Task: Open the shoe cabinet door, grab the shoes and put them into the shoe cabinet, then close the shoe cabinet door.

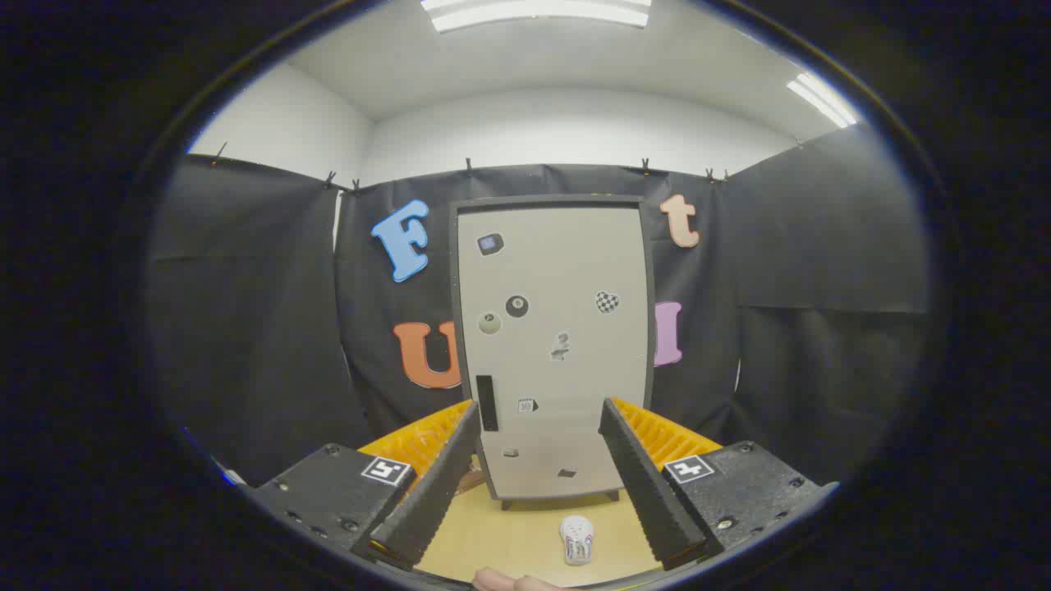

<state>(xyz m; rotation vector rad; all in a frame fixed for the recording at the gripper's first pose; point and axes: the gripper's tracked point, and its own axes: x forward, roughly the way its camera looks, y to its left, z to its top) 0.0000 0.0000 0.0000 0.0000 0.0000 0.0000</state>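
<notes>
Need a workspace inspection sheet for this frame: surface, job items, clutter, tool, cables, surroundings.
Surface: light wooden tabletop, bare apart from the items below.
Job's things: shoe cabinet stands upright beyond the fingers, door shut, dark vertical handle near its lower left edge; one small white shoe lies on the table between the fingers, in front of the cabinet.
Clutter: small stickers or magnets on the cabinet door; otherwise nothing seen.
Grippers: tool open, fingers spread wide, holding nothing, aimed at the cabinet.
Cables: nothing seen.
Surroundings: black cloth wall behind and to both sides, white wall and ceiling lights above; part of a hand at the near table edge.
</notes>
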